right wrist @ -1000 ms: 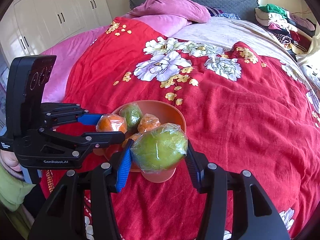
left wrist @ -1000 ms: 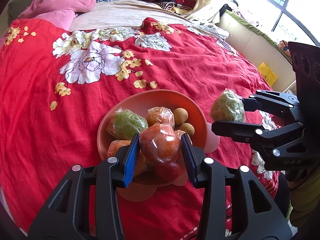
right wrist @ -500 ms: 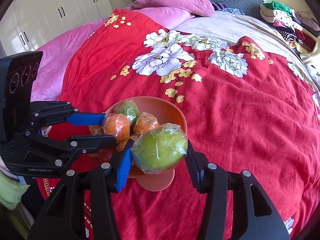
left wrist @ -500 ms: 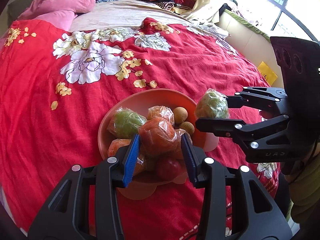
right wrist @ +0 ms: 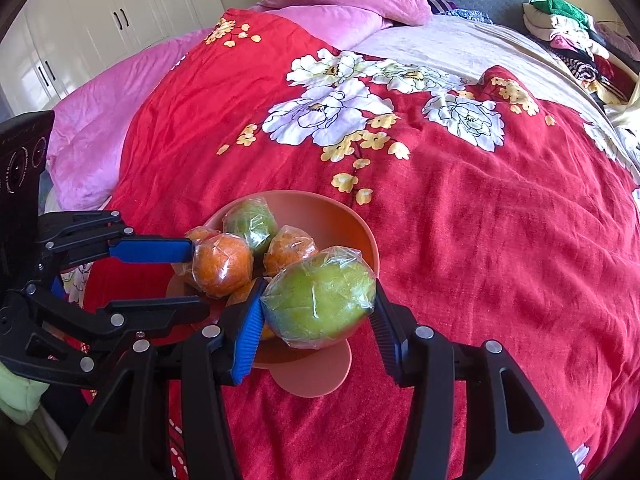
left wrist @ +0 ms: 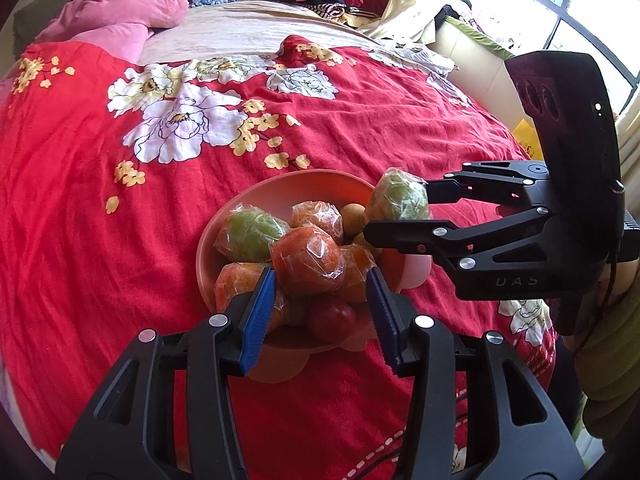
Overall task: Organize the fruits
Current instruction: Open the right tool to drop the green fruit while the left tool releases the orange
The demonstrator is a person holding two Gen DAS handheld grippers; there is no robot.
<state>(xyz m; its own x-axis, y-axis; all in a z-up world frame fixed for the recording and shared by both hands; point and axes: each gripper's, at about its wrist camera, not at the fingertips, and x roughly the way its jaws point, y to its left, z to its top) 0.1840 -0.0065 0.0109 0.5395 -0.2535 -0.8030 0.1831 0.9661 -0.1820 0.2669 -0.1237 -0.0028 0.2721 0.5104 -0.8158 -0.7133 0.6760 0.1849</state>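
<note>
One green fruit (right wrist: 320, 306) between right gripper (right wrist: 316, 320) pads

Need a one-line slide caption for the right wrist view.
Right hand-held gripper holds a wrapped green fruit over the bowl; left hand-held gripper, just opening, brackets a wrapped orange.

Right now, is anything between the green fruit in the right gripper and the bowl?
Partly. The left gripper sits at the bowl, jaws just opening around a wrapped orange atop the pile. Beneath the green fruit, the near side looks free.
</note>
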